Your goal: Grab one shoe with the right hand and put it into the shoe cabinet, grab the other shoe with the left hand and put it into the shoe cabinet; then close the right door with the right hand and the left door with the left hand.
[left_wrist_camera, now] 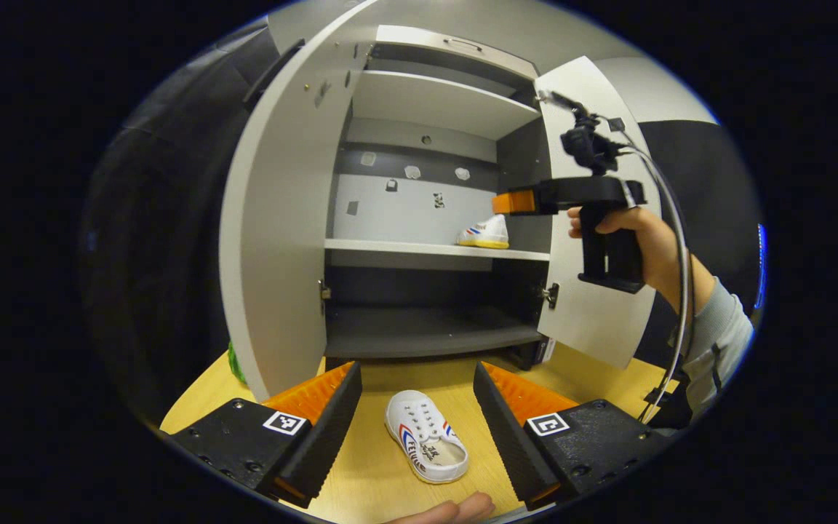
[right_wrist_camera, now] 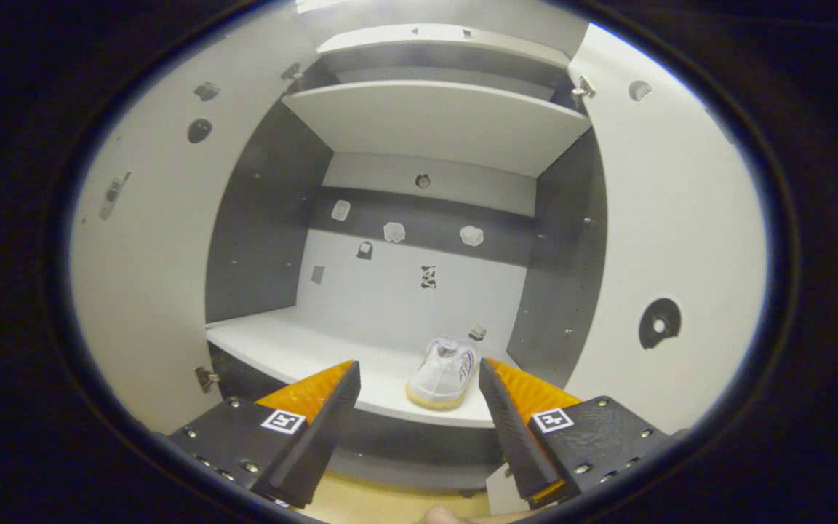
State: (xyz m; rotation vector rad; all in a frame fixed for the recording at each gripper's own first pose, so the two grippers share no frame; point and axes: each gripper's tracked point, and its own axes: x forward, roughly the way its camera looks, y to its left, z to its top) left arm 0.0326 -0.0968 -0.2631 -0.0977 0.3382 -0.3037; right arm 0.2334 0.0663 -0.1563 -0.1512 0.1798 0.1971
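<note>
A white shoe (left_wrist_camera: 426,445) with red and blue stripes lies on the wooden floor in front of the cabinet (left_wrist_camera: 419,218), between the fingers of my open left gripper (left_wrist_camera: 417,404), which hovers above it. A second white shoe (left_wrist_camera: 485,233) (right_wrist_camera: 444,372) rests on the right end of the cabinet's middle shelf (left_wrist_camera: 404,249). My right gripper (right_wrist_camera: 419,400) is open just in front of that shelf, with the shoe beyond its fingertips and apart from them. In the left gripper view that right gripper (left_wrist_camera: 515,201) is held by a hand by the right door (left_wrist_camera: 586,218). Both doors stand open.
The left door (left_wrist_camera: 273,233) swings out toward me on the left. A lower dark shelf (left_wrist_camera: 419,331) and an upper shelf (left_wrist_camera: 441,102) hold nothing. A green object (left_wrist_camera: 236,364) peeks from behind the left door. A cable (left_wrist_camera: 677,276) hangs from the right gripper.
</note>
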